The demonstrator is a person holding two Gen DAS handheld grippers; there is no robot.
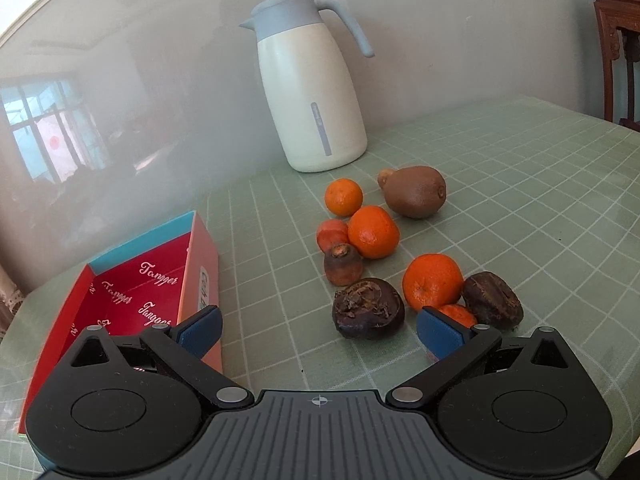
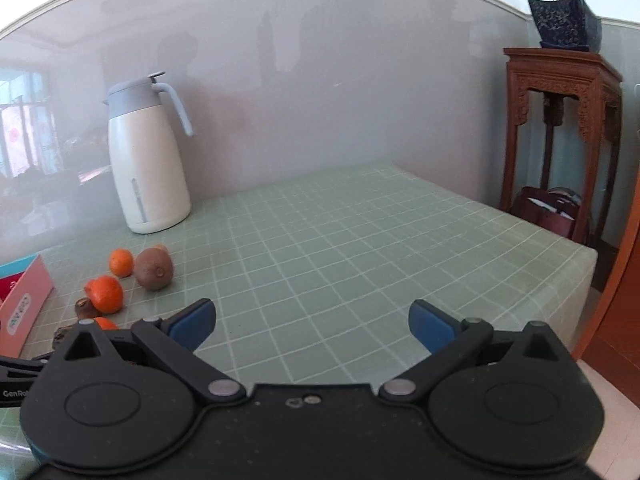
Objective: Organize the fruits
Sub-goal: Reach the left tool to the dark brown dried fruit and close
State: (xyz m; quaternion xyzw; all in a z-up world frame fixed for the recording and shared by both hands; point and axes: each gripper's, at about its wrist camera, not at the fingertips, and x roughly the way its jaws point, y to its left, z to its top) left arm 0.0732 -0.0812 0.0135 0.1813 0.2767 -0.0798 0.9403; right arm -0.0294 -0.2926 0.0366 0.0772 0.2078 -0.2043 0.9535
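Water chestnut point(image 1: 368, 308) nearest the red box point(image 1: 132, 292): we centre our spread-wide, empty left tongs point(image 1: 318, 334) before closing.

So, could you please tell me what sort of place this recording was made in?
Probably a home dining or living room: a green checked tablecloth with a cream thermos jug with grey lid, a carved dark wooden stand bearing a potted plant in a blue pot.
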